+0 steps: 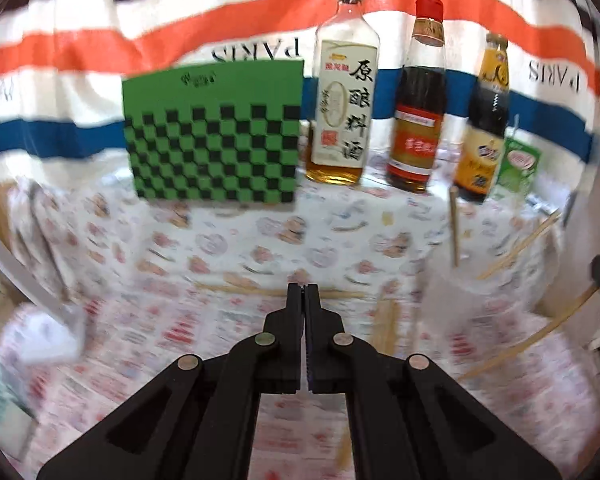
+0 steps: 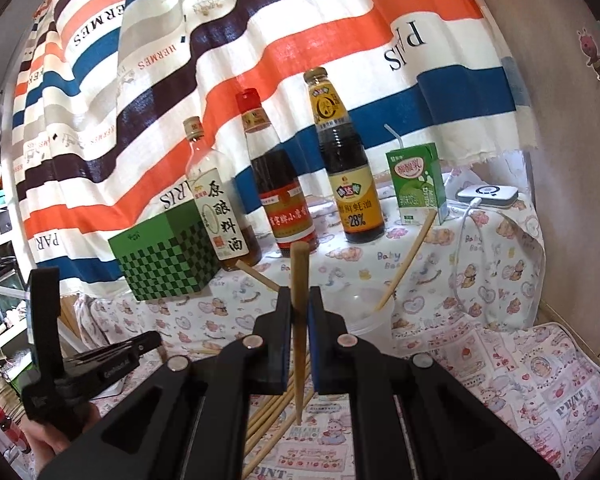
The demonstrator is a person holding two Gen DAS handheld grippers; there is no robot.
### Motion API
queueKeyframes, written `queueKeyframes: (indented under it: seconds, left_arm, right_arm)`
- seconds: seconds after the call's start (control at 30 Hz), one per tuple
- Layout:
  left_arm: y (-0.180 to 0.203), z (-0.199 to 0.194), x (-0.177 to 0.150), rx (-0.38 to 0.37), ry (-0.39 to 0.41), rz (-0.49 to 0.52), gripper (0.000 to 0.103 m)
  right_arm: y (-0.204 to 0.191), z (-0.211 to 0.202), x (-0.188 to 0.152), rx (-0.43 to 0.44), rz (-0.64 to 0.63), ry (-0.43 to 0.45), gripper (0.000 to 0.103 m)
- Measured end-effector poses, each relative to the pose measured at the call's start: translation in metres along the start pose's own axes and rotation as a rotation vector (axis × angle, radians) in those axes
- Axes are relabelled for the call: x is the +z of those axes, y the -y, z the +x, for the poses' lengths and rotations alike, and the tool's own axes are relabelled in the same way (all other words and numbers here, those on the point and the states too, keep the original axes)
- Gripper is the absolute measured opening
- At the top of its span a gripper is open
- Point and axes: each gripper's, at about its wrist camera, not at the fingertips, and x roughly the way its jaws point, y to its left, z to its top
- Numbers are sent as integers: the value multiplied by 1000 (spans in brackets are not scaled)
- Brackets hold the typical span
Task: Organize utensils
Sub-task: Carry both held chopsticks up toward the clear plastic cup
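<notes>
Pinching one upright chopstick (image 2: 300, 320) between its pads, the right gripper (image 2: 299, 312) stands above loose chopsticks (image 2: 272, 412) on the patterned cloth (image 2: 500, 380), with a translucent cup (image 2: 374, 316) just beside at two o'clock holding another stick. Its jaws pressed together on nothing, the left gripper (image 1: 303, 294) faces open cloth running to the green checkered box (image 1: 216, 132) at eleven o'clock and three bottles (image 1: 416, 92) at one o'clock.
</notes>
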Motion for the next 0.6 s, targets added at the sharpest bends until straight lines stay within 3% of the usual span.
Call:
queueKeyframes:
  seconds: [0.07,0.13,0.2,0.3,0.4,0.47,0.5,0.53,0.6]
  left_arm:
    - [-4,1,1,-22,-28,-8,0]
    - [-10,0,5,-95,-49,-55,0]
    - [-9,5,15,-147,-119,-75,0]
    - [8,-2,32,-190,-142,-21,0]
    - [27,-12,49,-299,-170,-3,0]
    - [40,-20,60,-374,-132,9,0]
    - [47,-28,68,-410,-63,38,0]
    - [53,-34,72,-426,-12,65,0]
    - [59,-38,83,-450,14,57,0]
  right_arm:
    - [1,-1,1,-1,5,1,7]
    - [2,-2,3,22,15,1,7]
    - [0,1,9,7,13,-22,7]
    - [-3,1,32,15,12,-48,7]
    - [-6,-10,64,0,-22,0,7]
    - [-7,-17,87,-28,-38,47,7]
    - [-5,-19,95,-41,-30,68,7]
    - [-3,-20,100,-46,-18,88,7]
    - [1,-21,108,-55,-7,122,7]
